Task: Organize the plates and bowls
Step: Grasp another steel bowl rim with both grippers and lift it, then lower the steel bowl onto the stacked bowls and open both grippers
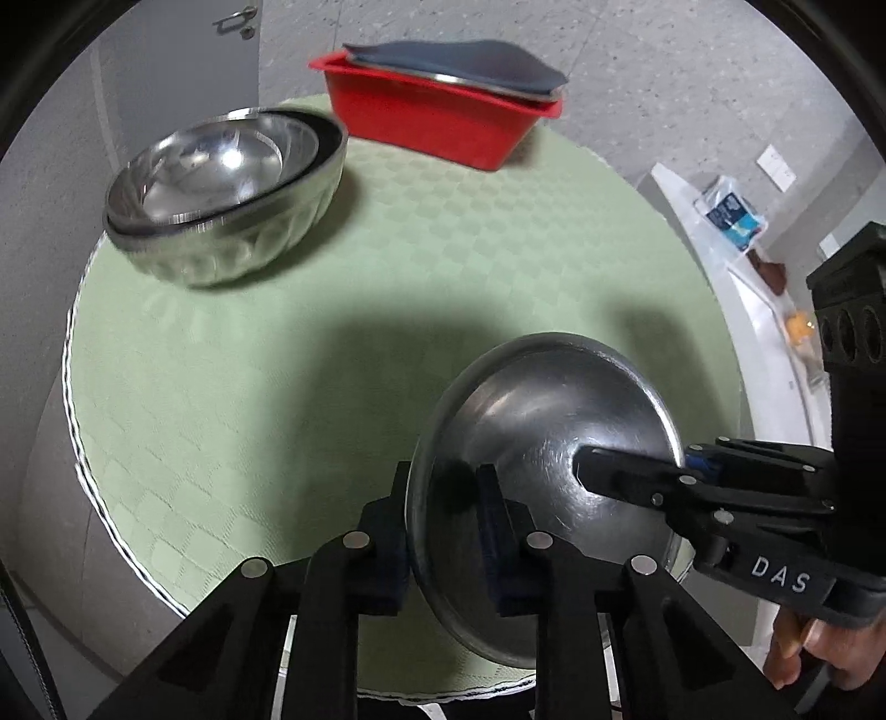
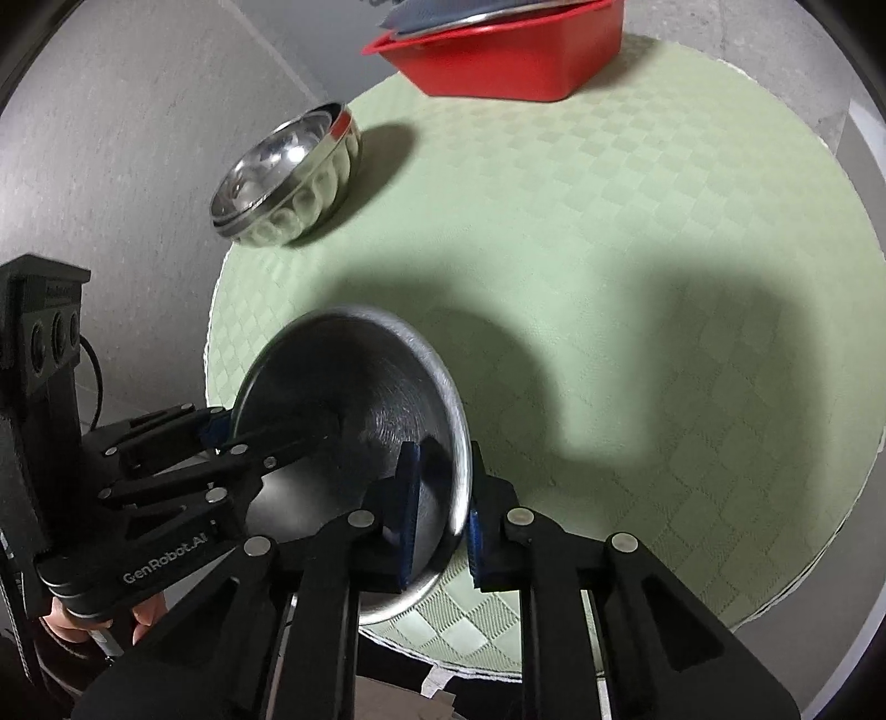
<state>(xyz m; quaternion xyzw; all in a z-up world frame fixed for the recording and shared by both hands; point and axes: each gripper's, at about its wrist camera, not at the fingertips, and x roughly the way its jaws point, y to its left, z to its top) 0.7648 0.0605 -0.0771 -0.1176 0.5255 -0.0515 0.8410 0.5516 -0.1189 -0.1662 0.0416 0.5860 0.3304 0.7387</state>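
A steel bowl (image 1: 548, 443) is held tilted above the near edge of the round green table (image 1: 387, 266). My left gripper (image 1: 443, 498) is shut on its left rim. My right gripper (image 2: 440, 493) is shut on the opposite rim of the same bowl (image 2: 354, 399). Each gripper shows in the other's view: the right gripper (image 1: 637, 471) and the left gripper (image 2: 277, 437). Two nested steel bowls (image 1: 227, 188) stand at the table's far left; they also show in the right wrist view (image 2: 288, 177).
A red tub (image 1: 437, 111) at the table's far edge holds plates with a dark one on top; it also shows in the right wrist view (image 2: 509, 50). A white counter (image 1: 742, 288) with small items runs along the right. A grey wall and a door stand behind.
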